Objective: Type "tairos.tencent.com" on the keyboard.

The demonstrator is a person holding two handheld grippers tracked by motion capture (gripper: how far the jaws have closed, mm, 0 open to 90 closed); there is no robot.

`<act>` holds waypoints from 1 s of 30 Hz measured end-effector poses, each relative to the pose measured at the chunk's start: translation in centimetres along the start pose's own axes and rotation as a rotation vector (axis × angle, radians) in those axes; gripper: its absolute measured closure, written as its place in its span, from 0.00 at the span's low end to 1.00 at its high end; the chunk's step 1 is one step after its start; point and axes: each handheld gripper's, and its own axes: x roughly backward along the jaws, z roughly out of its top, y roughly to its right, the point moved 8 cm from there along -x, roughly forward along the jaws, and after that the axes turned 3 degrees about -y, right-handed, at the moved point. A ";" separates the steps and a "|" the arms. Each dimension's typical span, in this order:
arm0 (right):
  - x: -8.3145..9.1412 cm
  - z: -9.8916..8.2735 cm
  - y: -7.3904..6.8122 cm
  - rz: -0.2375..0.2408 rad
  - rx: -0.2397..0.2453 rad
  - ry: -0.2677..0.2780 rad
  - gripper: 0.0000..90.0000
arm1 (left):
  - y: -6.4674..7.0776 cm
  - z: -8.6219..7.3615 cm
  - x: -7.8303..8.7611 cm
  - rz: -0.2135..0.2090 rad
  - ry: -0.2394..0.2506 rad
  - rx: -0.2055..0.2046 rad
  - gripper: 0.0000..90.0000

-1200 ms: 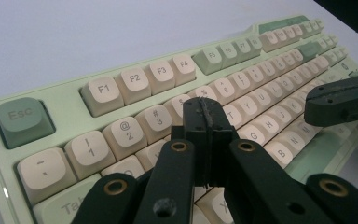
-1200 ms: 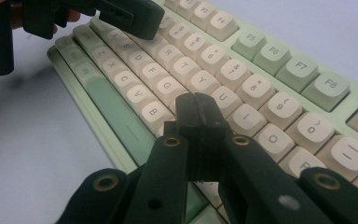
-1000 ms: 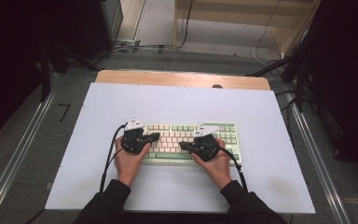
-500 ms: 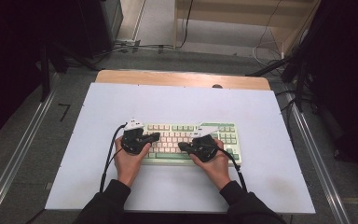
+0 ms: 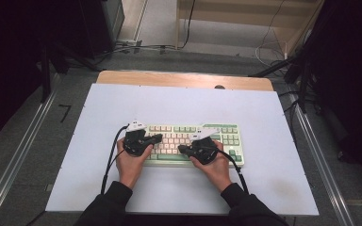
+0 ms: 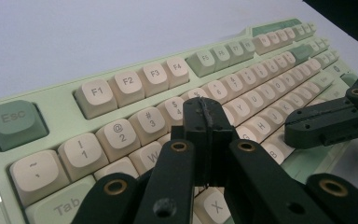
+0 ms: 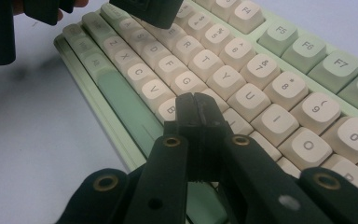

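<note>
High view: rectangular pale-green keyboard.
</note>
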 end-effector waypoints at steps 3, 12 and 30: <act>0.0 0.0 0.0 0.001 -0.001 0.000 0.97 | 0.0 0.0 0.0 0.000 0.000 0.001 1.00; -0.1 0.0 0.0 -0.001 0.000 -0.001 0.97 | 0.1 0.0 0.0 -0.003 0.001 0.001 1.00; 1.8 0.2 1.5 -0.018 -0.033 0.040 0.97 | 0.9 0.2 -0.8 -0.038 -0.011 0.003 1.00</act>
